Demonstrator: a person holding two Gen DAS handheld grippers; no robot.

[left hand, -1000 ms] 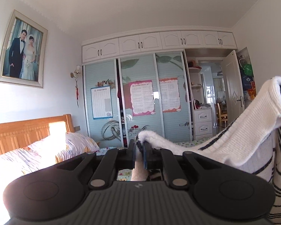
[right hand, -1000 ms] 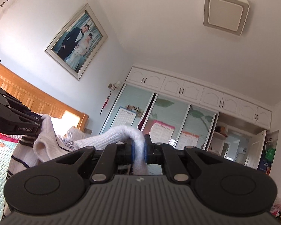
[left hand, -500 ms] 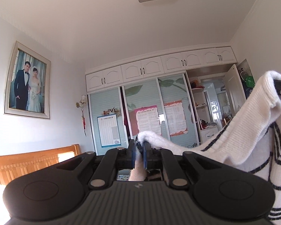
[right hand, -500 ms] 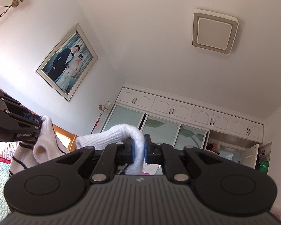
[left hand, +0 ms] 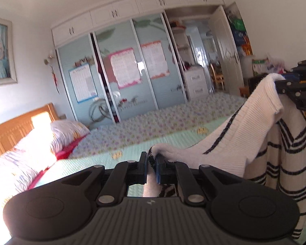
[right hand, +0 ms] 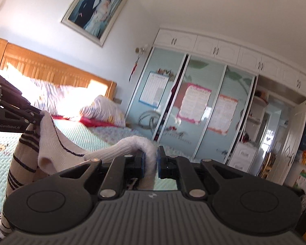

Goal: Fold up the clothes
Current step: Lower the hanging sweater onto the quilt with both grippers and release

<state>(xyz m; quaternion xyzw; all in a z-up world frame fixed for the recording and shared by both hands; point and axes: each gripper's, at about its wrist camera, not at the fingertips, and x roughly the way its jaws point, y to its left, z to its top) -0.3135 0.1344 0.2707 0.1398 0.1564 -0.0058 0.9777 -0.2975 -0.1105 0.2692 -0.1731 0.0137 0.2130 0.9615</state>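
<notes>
White ribbed knit with dark stripes, the sweater (left hand: 255, 122) hung in the air above the bed (left hand: 173, 130), stretched between the two tools. The left hand-held gripper (left hand: 152, 164) had its jaws pinched narrow on one bunched edge of the fabric, which rose over the blue pads and ran off to the right. At the far right of that view the right hand-held gripper (left hand: 283, 81) clamped the other upper edge, and the striped body of the garment dropped down below it.

From the right wrist camera, the right hand-held gripper (right hand: 151, 162) was likewise closed tight on a thick fold of white knit. The fabric sagged leftward to the left hand-held gripper (right hand: 39, 118), which gripped it at the frame's left edge, stripes hanging beneath.

Behind lay a pale green quilted bedspread (right hand: 81, 134), patterned pillows (left hand: 67, 130), a wooden headboard (right hand: 51, 69), a framed portrait (right hand: 93, 10) on the wall and a wardrobe (left hand: 120, 77) with sliding glass doors.
</notes>
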